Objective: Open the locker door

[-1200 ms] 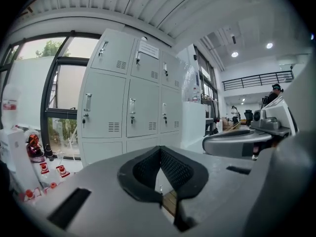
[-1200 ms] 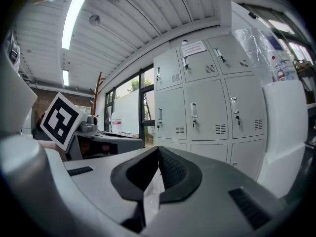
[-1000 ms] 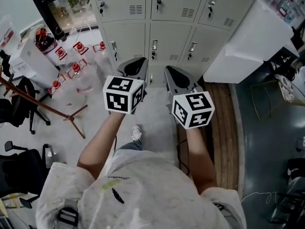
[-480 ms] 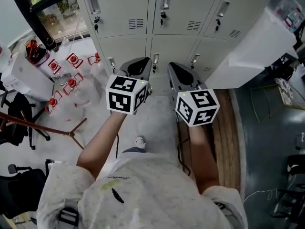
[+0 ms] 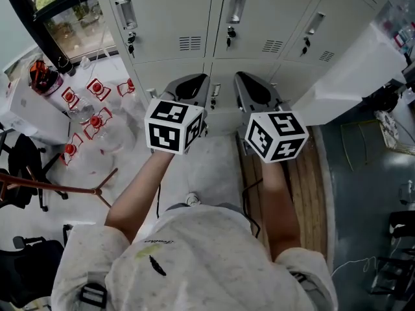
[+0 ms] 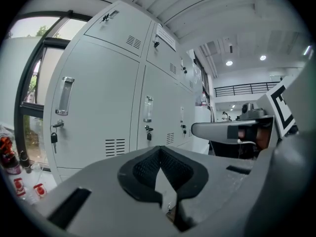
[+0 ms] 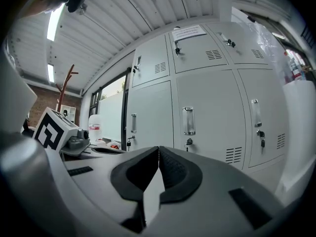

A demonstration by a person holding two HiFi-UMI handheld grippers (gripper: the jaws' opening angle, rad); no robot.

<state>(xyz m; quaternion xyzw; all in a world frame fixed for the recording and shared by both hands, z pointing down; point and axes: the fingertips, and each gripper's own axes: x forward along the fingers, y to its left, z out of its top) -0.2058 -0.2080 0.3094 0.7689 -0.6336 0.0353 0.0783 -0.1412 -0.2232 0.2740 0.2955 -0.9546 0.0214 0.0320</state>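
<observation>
Left gripper (image 5: pixel 190 86): jaws pressed together, empty. Locker doors (image 5: pixel 259 28) straight ahead, all closed, handles (image 5: pixel 237 8) untouched, apart from both grippers. Right gripper (image 5: pixel 251 89): jaws together too, nothing held. Nothing done yet; reach, grip and pull all remain.

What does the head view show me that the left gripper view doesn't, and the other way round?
Only the head view: the person's forearms, the brown wooden stand on the floor at left, and the wooden floor strip at right.

Only the left gripper view: the left claw seen close up, pads together with nothing between them, plus ceiling lights and a railing far off.

Both: the grey locker doors, those in view closed, with handles and keys in the locks, and the right claw beside the left one.
</observation>
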